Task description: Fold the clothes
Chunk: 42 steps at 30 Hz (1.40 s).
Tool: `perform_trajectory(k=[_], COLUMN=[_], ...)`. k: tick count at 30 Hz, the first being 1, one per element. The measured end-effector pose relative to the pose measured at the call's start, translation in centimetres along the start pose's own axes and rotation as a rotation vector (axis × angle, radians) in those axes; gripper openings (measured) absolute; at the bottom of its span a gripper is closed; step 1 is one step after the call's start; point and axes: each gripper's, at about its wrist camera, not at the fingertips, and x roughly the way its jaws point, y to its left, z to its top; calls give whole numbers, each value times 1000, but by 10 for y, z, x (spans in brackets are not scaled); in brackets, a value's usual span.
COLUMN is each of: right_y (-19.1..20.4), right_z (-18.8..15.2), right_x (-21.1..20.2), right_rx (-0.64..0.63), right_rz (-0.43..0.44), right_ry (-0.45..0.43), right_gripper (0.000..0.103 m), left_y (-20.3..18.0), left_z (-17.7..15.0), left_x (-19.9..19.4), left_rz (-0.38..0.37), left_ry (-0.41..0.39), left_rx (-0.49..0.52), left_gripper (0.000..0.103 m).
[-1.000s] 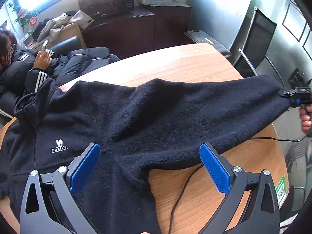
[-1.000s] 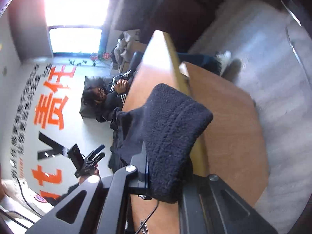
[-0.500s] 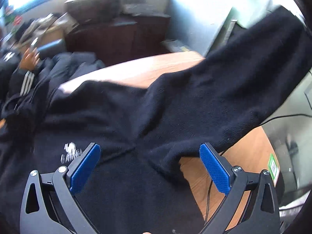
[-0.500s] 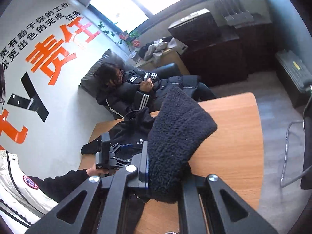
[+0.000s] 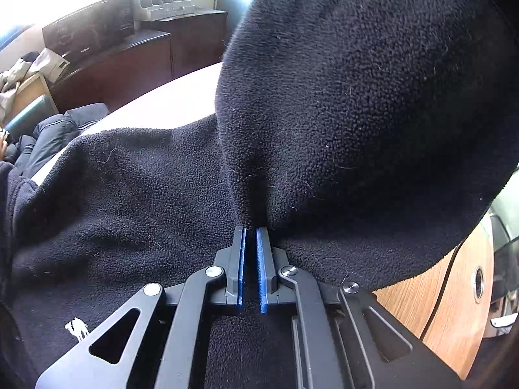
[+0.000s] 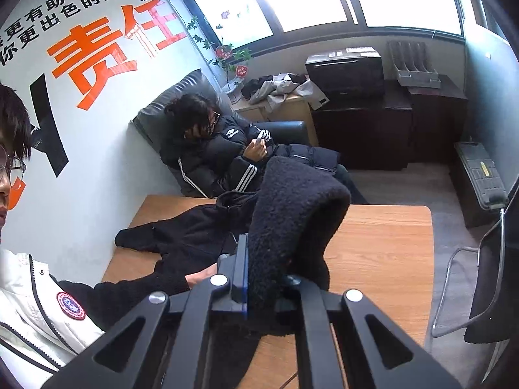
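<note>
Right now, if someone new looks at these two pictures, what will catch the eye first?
In the left wrist view, a black fleece sleeve fills the upper right, with the left gripper shut on its fabric. In the right wrist view, the right gripper grips the sleeve's cuff above the wooden table, and big orange characters mark the wall at upper left.

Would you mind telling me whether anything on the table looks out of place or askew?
Nothing is spilled or damaged. The black fleece lies unevenly on the wooden table, one sleeve lifted in the right gripper, as expected mid-fold. The left gripper is shut on another fold of it. A thin cable trails across the table edge.
</note>
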Motion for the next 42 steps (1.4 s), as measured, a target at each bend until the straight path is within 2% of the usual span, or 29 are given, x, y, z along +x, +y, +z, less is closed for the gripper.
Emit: perform_trajectory(k=[4,11,18,21,24,30,34,36,39,40,42], right_y=[14,89,128,151,175,196,206,221,243,252,270], right_z=[4,35,35,33,39,51,56,59,64,65,65], right_x=[7,22,74,93,103,111,118,126,142,151,174], right_rx=[-23,-141,-143,-154,-168,-165,-160,-170,-168,-169,-176], right_rz=[29,116,156,189,219,252,274,295,334,348,369], right_ry=[10,3,41,52,45,15,5,4,10,16,34], right_gripper=[6,6,6,6,6,6,6,6,6,6,6], left_y=[-1,9,26,36,37,58,90,105,126,142,155], left_z=[-2,-12,-27,-26,-31,-54,-72,-80,-93,-113,-140], left_x=[5,-5,-16,-7,-19,-81,-94,-100,-108,-138,-167], left_rz=[-2,-9,-16,-68,-95,-60,13,49,96,108,110], left_ry=[-25,-23,-23,-63,-134,-273,-241,-225,-203,-201,-194], left_rx=[9,-4,-4,-82,-100,-121,-132,-137,-163,-177,-207], left_gripper=[5,4,5,5,5,5,14,30,31,31,31])
